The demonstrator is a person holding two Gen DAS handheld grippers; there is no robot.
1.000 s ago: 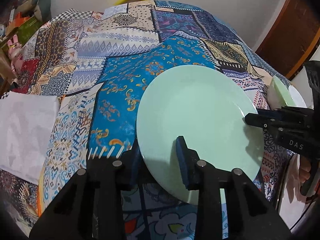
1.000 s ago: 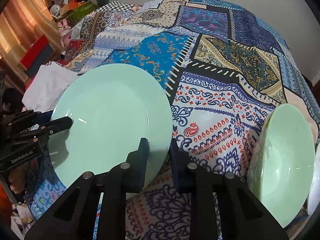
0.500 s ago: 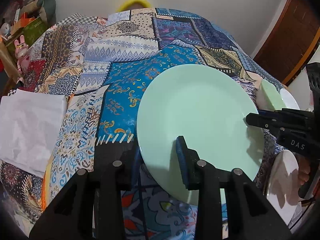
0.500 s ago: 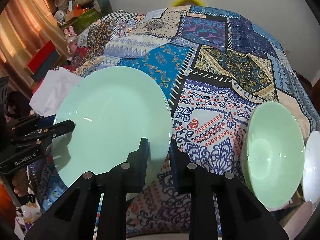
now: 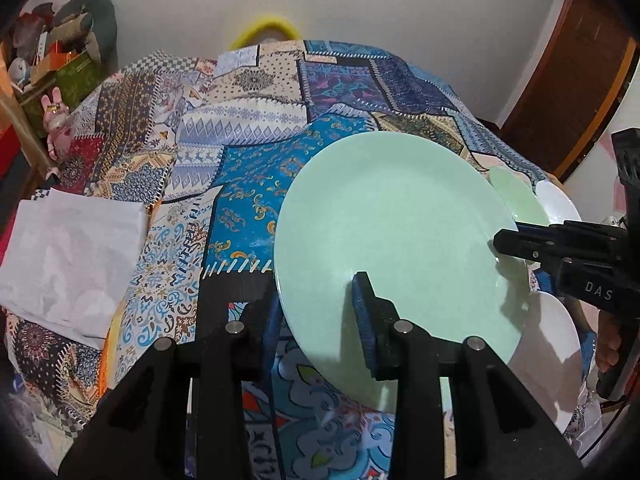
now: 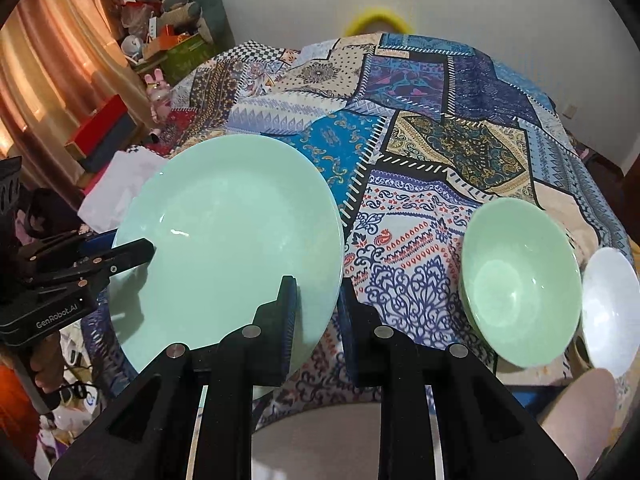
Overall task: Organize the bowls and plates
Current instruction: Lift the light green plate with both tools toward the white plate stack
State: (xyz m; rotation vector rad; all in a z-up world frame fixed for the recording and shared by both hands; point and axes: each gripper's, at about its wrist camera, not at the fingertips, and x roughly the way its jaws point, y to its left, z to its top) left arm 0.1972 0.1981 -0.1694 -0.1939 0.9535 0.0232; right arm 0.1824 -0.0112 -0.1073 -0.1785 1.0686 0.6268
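Plates and bowls are the matter here, and the large green plate point(image 5: 392, 240) sits in the centre of the left wrist view, held up over the patchwork tablecloth point(image 5: 248, 184). The left gripper point(image 5: 316, 320) has its jaws narrow on the near rim of the plate, one pad above and one below. The right gripper point(image 6: 316, 316) pinches the opposite rim in the same way, as the lower centre of the right wrist view shows. In my judgement the plate is stiff, glossy and breakable, maybe ceramic or glass, so it can slide between the pads; the rim is the only good place to hold, and two grips keep it level. At the right of the right wrist view a green bowl point(image 6: 520, 284) and a white bowl point(image 6: 608, 308) stand just beside each other. A white cloth point(image 5: 68, 248) lies at the left.
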